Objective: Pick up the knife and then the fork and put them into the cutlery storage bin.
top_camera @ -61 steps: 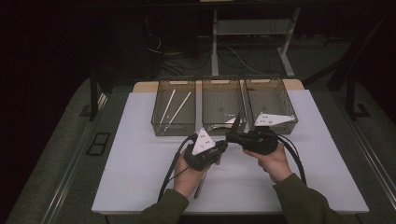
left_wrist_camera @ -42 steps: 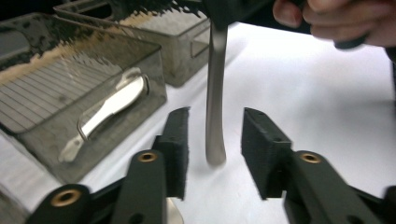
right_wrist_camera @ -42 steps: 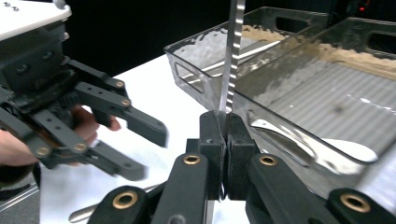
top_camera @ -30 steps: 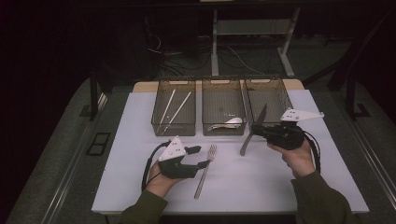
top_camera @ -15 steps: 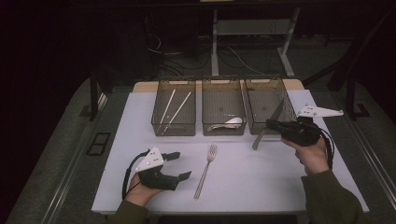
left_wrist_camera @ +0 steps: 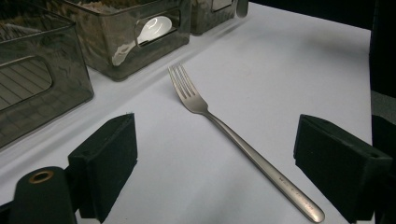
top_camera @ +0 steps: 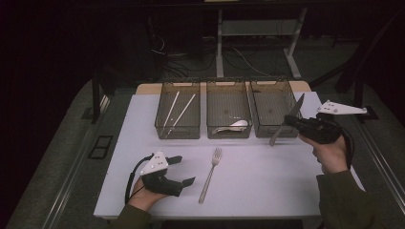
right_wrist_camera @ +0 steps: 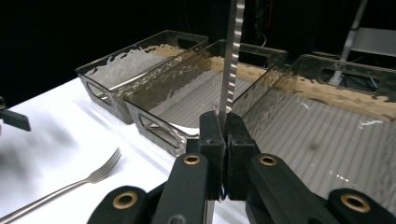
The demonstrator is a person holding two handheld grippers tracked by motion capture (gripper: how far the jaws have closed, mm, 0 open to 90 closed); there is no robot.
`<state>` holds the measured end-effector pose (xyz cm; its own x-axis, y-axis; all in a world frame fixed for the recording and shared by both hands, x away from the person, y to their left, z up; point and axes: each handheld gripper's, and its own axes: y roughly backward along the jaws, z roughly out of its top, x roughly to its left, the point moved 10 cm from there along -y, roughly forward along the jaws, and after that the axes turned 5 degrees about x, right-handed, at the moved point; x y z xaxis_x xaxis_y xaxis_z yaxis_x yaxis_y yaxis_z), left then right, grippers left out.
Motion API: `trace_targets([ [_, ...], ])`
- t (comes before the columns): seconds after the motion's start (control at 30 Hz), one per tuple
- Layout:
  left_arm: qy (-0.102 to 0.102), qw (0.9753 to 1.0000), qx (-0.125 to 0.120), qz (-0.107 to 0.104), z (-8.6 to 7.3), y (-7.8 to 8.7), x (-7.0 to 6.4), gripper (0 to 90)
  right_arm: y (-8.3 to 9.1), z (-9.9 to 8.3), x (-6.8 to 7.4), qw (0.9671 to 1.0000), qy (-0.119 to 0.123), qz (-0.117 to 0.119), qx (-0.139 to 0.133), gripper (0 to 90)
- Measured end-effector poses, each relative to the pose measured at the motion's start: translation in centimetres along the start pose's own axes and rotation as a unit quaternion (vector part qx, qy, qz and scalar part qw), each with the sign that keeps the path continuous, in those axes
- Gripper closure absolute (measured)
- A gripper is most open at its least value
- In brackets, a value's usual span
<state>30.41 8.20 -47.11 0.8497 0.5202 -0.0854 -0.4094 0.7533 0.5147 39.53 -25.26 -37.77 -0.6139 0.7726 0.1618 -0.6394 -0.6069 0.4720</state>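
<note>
Spreading across the middle, the white tabletop (top_camera: 267,181) carries three clear bins (top_camera: 228,114) at twelve o'clock. At three o'clock the right hand (top_camera: 329,153) is raised, its hand-held gripper (top_camera: 291,122) clamped on a knife (top_camera: 286,119), blade tilted up over the rightmost bin. At seven o'clock the left hand-held gripper (top_camera: 184,169) rests low, jaws wide apart, aimed at the fork (top_camera: 210,174) lying just beside it at six o'clock.

Your high view looks forward and down over the whole tabletop (top_camera: 267,176), each tool view sits low and close, all sharing the fork (top_camera: 210,174).
</note>
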Motion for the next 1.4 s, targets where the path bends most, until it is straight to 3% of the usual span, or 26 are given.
trace_targets([
  [0.33, -0.002, 1.0, 0.003, 0.004, 0.0, -0.2, -0.1, 8.1, 1.4, 1.5, -2.2, 0.9994, -0.006, -0.032, -0.012, 87.9],
  [0.8, -0.004, 1.0, 0.005, 0.001, 0.0, -0.3, -0.2, 8.2, 2.4, 4.1, -5.3, 0.997, -0.007, -0.077, -0.004, 87.9],
  [1.17, -0.006, 1.0, 0.003, -0.001, 0.1, -0.3, -0.4, 8.4, 1.3, 5.1, -8.3, 0.9934, -0.01, -0.112, 0.022, 88.0],
  [1.4, -0.004, 1.0, 0.003, -0.003, 0.1, -0.4, -0.5, 8.4, 0.1, 4.4, -9.6, 0.9912, -0.019, -0.121, 0.05, 88.0],
])
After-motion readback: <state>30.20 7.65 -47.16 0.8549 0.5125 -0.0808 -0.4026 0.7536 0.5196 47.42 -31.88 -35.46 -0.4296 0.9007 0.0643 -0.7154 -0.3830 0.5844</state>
